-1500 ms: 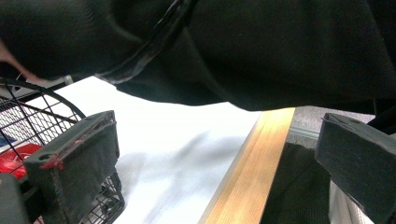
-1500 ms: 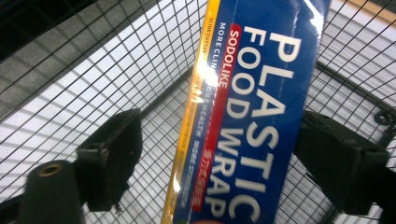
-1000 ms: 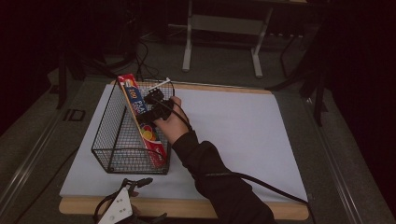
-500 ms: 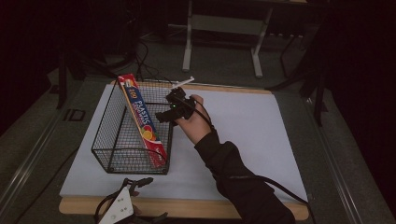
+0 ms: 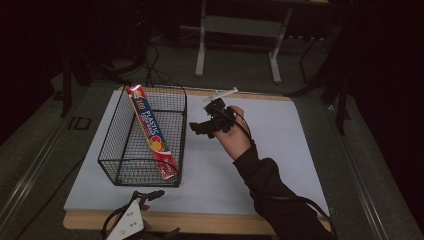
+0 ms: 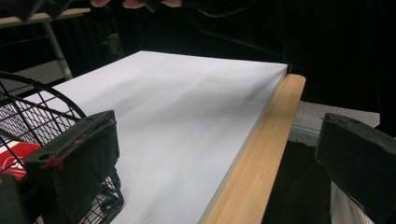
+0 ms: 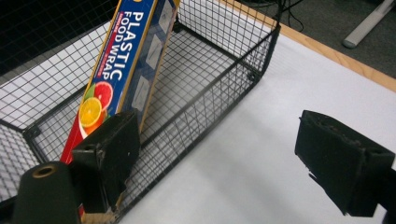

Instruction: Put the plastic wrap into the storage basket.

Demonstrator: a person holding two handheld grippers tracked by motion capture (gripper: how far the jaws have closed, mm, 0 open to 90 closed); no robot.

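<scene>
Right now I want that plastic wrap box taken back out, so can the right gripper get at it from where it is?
Probably yes. The right gripper is open, beside the wire basket, and the plastic wrap box leans in the open-topped basket. The mesh wall blocks a sideways approach, so it would likely go in from above.

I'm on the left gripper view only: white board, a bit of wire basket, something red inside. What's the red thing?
Observer: A box of plastic food wrap, blue and red with citrus slices printed on it.
Operator: Lying flat in the basket?
Observer: No. It leans on a slant in the wire basket, its far end poking above the rim.
Operator: Where's the right gripper?
Observer: Just right of the basket over the white board; the right gripper points toward the basket, jaws open, nothing between them.
Operator: And mine?
Observer: The left gripper is at the near table edge, jaws open and empty.
</scene>
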